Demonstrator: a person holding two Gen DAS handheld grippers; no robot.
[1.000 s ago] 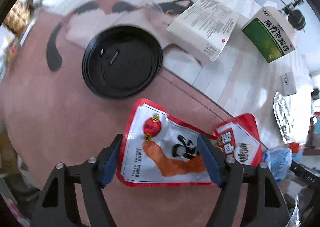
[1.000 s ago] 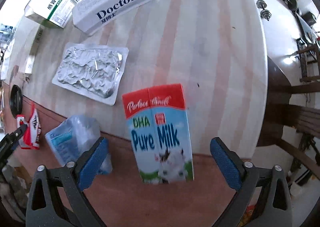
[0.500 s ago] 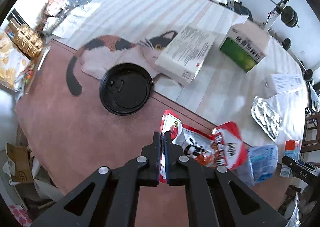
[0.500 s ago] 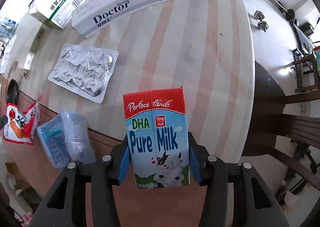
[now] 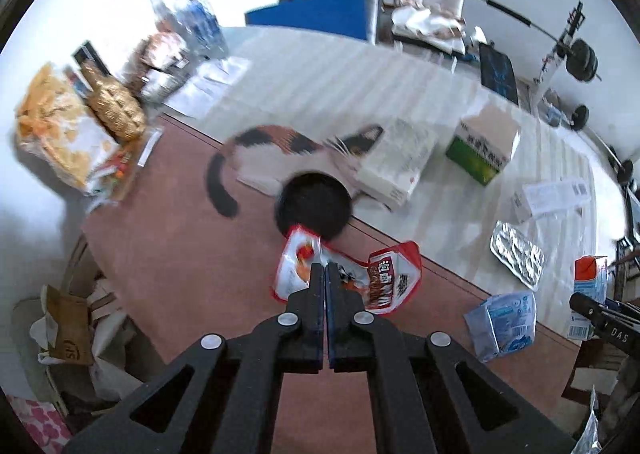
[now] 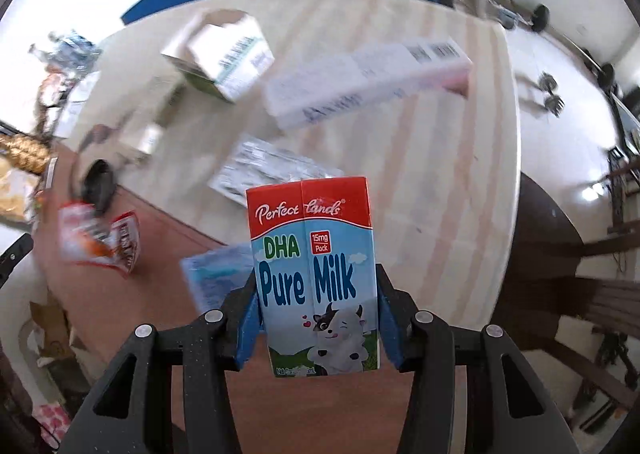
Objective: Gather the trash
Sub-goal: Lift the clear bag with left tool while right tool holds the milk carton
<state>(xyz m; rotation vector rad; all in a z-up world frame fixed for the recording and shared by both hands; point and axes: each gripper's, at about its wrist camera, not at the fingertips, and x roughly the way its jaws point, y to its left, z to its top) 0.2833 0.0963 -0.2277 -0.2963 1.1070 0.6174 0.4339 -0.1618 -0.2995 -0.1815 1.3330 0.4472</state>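
My left gripper is shut on a crumpled red and white snack wrapper, which hangs from the fingertips above the brown table mat. In the right wrist view the same wrapper shows at the left, off the table. My right gripper is shut on a blue and red "Pure Milk" carton, held upright between the blue pads and lifted clear of the table. From the left wrist view that carton is at the far right.
A blue plastic packet, a foil blister pack, a black round lid, a white box and a green and white box lie on the table. A long toothpaste box lies further back. Cardboard and bags sit on the floor at the left.
Both grippers went from open to shut, the left on the snack wrapper and the right on the milk carton. Both then rose from the table with their loads.
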